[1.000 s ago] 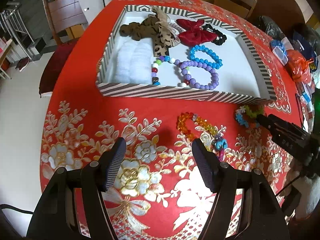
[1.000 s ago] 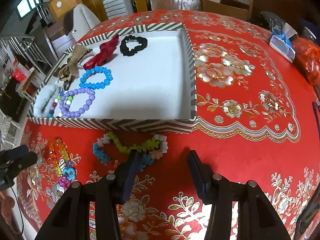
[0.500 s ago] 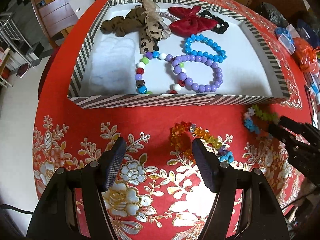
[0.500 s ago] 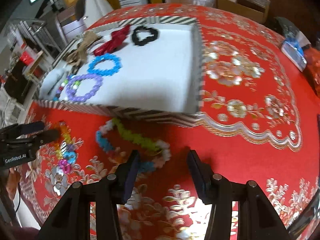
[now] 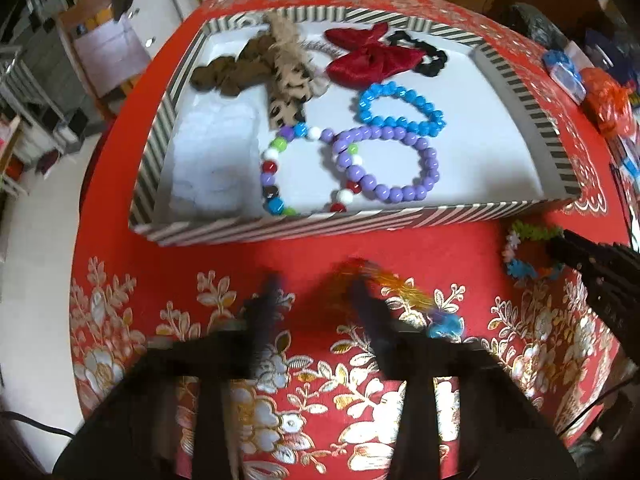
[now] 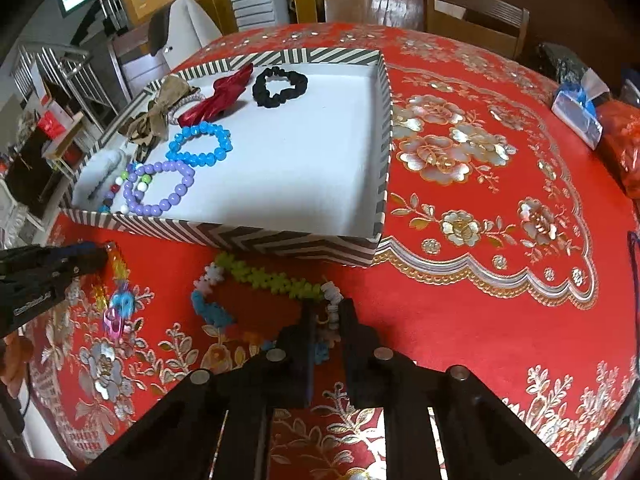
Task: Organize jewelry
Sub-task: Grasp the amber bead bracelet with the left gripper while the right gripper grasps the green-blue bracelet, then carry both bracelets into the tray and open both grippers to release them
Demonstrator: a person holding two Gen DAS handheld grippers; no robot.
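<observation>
A striped tray (image 5: 352, 222) (image 6: 224, 230) on the red floral tablecloth holds a purple bead bracelet (image 5: 388, 164) (image 6: 160, 188), a blue bracelet (image 5: 400, 110), a multicolour bracelet (image 5: 276, 176), a red bow (image 5: 372, 62) and hair ties. In front of it lie an orange multicolour bead bracelet (image 5: 404, 292) (image 6: 116, 284) and a green, white and blue flower bracelet (image 6: 260, 280) (image 5: 528, 248). My left gripper (image 5: 316, 292) is blurred, jaws apart, its right finger at the orange bracelet. My right gripper (image 6: 326, 320) is closed on the flower bracelet's near side.
A blue tissue packet (image 6: 576, 108) and an orange bag (image 6: 620, 148) lie at the table's right edge. Wooden chairs (image 6: 472, 12) stand behind the table. A white chair (image 5: 108, 52) stands to the left.
My right gripper has closed from open onto the flower bracelet. My left gripper has moved forward to the orange bracelet and its jaws have narrowed.
</observation>
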